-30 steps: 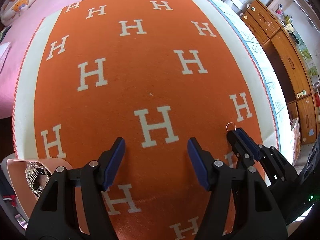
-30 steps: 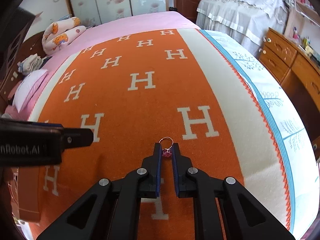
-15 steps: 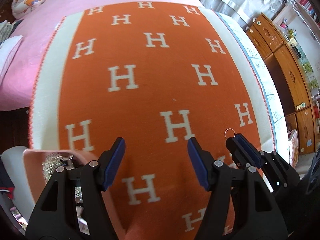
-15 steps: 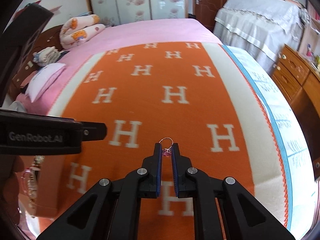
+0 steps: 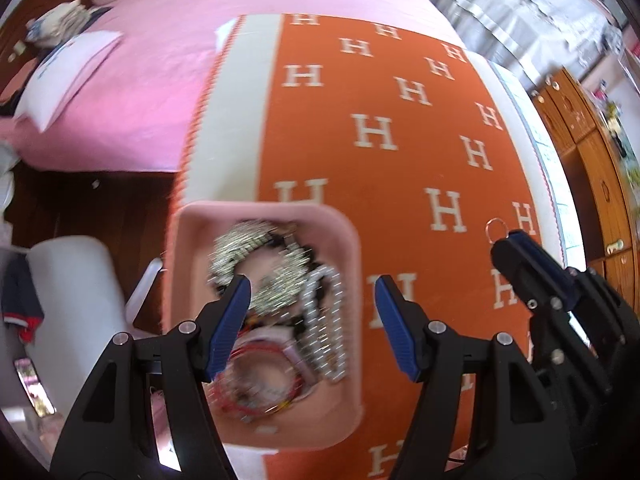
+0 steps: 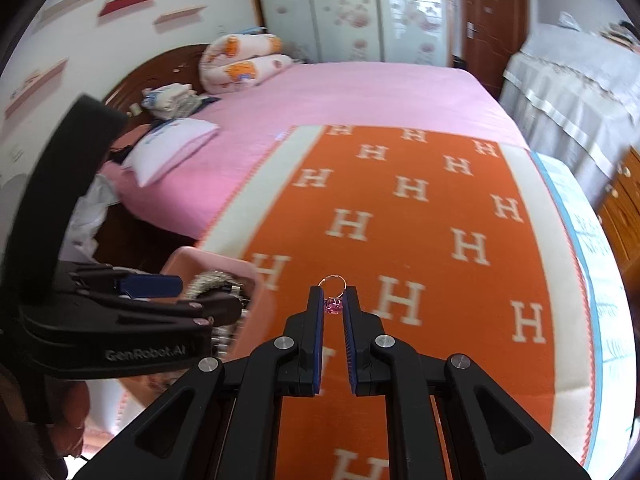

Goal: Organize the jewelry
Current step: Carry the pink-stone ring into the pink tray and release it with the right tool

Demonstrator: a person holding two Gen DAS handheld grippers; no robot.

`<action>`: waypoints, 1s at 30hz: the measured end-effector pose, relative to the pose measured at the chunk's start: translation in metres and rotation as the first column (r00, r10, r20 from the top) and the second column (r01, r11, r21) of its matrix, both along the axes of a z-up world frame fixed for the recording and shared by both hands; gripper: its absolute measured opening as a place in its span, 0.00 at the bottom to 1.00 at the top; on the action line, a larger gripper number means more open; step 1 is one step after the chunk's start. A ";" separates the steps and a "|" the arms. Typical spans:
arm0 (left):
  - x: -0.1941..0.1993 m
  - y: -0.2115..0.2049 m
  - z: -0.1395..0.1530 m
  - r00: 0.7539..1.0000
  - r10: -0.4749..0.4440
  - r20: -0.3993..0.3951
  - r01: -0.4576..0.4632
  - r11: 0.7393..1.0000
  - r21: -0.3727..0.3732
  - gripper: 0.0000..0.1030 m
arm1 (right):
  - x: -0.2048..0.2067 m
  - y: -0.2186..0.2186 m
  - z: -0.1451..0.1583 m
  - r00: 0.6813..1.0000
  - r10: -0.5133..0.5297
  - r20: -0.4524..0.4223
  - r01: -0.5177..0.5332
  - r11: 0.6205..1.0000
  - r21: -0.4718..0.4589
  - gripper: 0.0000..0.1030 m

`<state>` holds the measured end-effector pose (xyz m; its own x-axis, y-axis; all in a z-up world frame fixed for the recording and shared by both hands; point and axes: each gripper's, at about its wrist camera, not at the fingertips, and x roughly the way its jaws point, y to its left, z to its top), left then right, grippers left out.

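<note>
— Pink tray (image 5: pixel 352 248), is that where the jewelry sits?

— Yes. It lies on the near left part of the orange blanket (image 5: pixel 400 200) with white H letters, on the bed. Inside I see a heap of sparkly silver pieces (image 5: pixel 276 264), a beaded silver strand (image 5: pixel 328 320) and thin red bangles (image 5: pixel 256 364); the blur hides finer detail.

— Where is your left claw (image 5: pixel 312 312)?

— It hangs above that tray, pointing steeply down, its blue pads (image 5: pixel 232 312) spread wide with nothing between them.

— And the right one?

— My right claw (image 6: pixel 333 308) is pressed nearly together, pinching a ring (image 6: pixel 333 304). A magenta stone sits between the pads and the thin metal hoop pokes out past the tips. From the left camera the ring (image 5: pixel 496 230) shows at the tip of that claw, off to the right of the tray, over the blanket.

— Are the claws touching?

— No, they stand apart, side by side.
</note>
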<state>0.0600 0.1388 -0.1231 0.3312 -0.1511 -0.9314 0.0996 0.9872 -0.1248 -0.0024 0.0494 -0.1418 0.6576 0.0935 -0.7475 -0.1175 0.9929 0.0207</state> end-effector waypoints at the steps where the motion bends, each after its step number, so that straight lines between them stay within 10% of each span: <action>1: -0.004 0.008 0.002 1.000 0.016 0.003 -0.016 1.000 0.001 0.60 | -0.001 0.006 0.003 1.000 0.016 0.001 -0.016 1.000 0.002 0.09; 11: -0.029 0.060 0.018 0.992 0.123 0.031 -0.122 0.992 -0.007 0.78 | -0.012 0.075 0.023 0.986 0.164 0.010 -0.164 0.986 0.007 0.09; 24: -0.052 0.099 0.028 0.981 0.188 0.048 -0.189 0.982 0.015 0.78 | -0.012 0.122 0.025 0.969 0.241 -0.052 -0.242 0.970 -0.010 0.10; 30: -0.061 0.111 0.037 0.977 0.204 0.058 -0.204 0.979 0.001 0.78 | -0.011 0.124 0.033 0.975 0.217 -0.053 -0.218 0.976 -0.008 0.27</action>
<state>-0.0013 0.2496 -0.0859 0.4070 -0.0688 -0.9108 -0.0970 0.9883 -0.1180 -0.0139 0.1730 -0.1085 0.5830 0.2191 -0.7824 -0.3295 0.9440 0.0188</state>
